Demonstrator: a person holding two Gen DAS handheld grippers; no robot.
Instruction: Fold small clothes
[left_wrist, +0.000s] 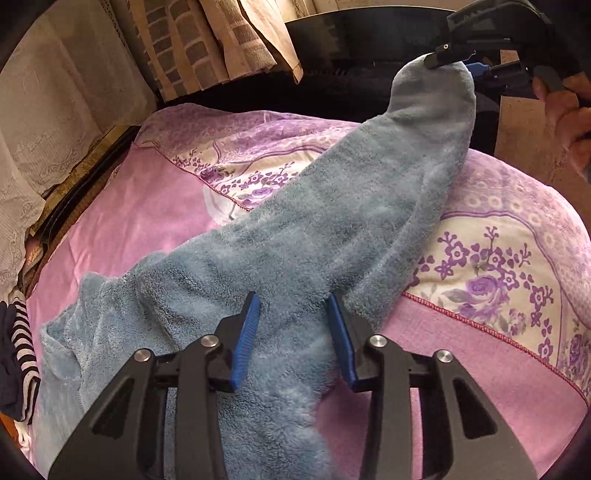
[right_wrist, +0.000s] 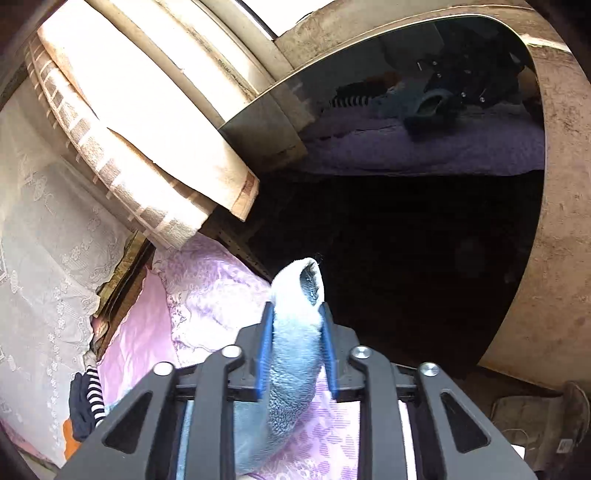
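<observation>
In the left wrist view, the left gripper (left_wrist: 293, 308) stands wide open, its two blue pads either side of the near part of one blue fleece garment (left_wrist: 295, 229) without pinching it; the cloth passes under and between them. The garment lies on a pink and purple floral blanket (left_wrist: 498, 266), its long axis running from near left to far right, narrowing into a sleeve-like end that rises off the bed. At that far end the right gripper (left_wrist: 437, 59) pinches the tip; the right wrist view shows its fingers (right_wrist: 267, 332) closed against the fleece (right_wrist: 295, 332). One striped dark garment (left_wrist: 20, 362) sits at the left edge.
</observation>
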